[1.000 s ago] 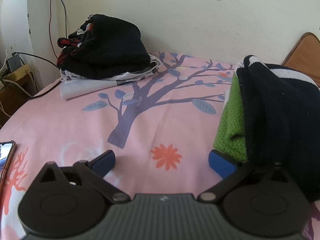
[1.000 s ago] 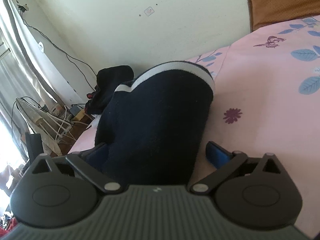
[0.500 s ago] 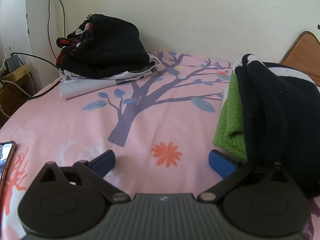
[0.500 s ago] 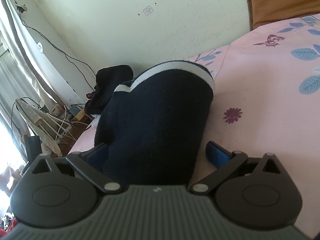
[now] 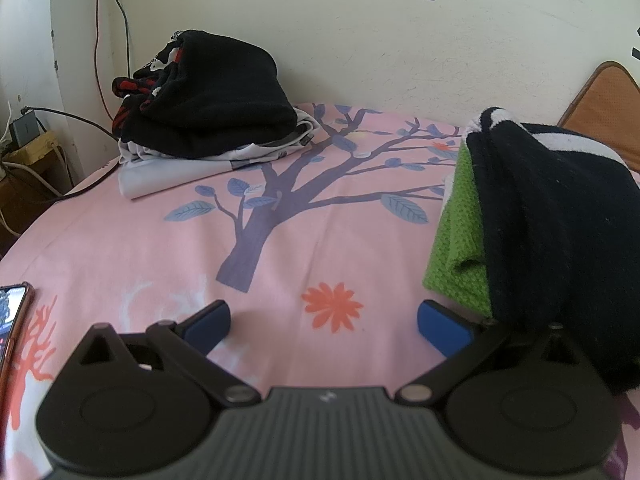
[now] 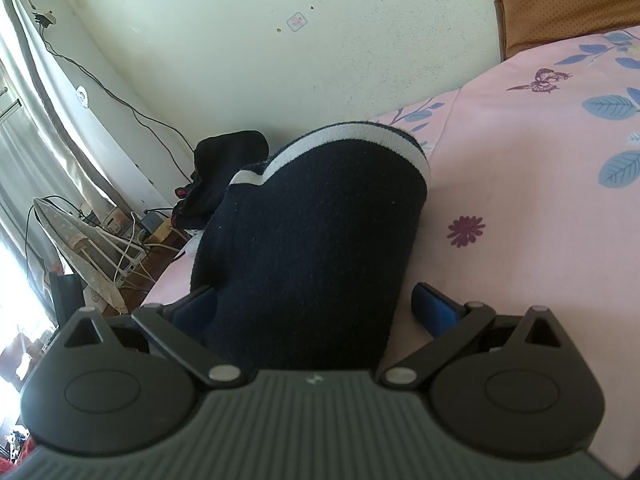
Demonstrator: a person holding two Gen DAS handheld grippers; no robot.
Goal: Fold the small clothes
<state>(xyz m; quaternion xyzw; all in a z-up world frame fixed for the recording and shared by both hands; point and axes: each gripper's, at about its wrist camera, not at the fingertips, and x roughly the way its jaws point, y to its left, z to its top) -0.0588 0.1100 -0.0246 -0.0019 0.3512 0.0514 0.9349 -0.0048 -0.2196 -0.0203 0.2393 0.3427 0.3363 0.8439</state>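
- Two piles of clothes sit on the pink bed sheet [image 5: 280, 280]: a dark heap [image 5: 208, 96] by the wall and a navy garment [image 5: 560, 216] over one green knit piece [image 5: 456, 256]; one phone [image 5: 12, 312] lies at the sheet's left edge.
- The left claw [image 5: 324, 320] hangs low over the sheet, fingers spread, gripping nothing.
- The right claw [image 6: 316, 304] is spread wide around the navy garment, which is white-striped, folded and lying between its fingers.
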